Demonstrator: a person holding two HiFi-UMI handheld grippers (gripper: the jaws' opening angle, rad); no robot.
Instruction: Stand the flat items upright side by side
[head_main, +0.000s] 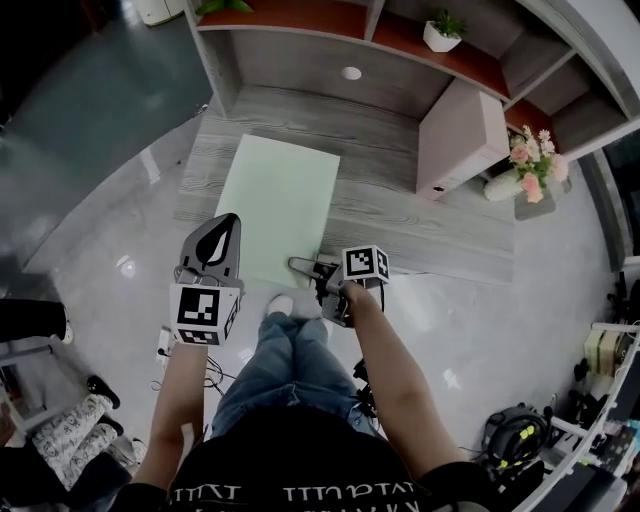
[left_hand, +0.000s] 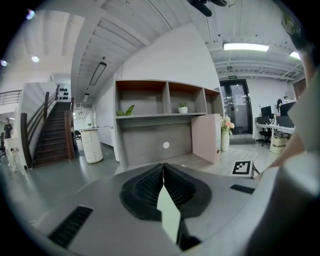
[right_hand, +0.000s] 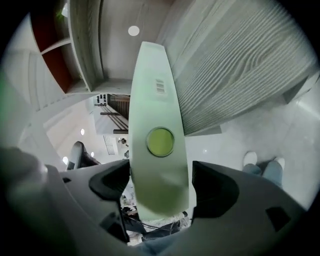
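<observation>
Left gripper (head_main: 226, 232) is clamped on the near corner of the green board (head_main: 285, 190), right gripper (head_main: 316, 280) pinches its near edge, out over the wooden desk (head_main: 400, 225), and it looks thin, light, stiff, probably slick, best held by its edges.

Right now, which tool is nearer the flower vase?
Right. The right tool grips the green folder on the side toward the flower vase; the left tool grips its opposite edge, farther away.
</observation>
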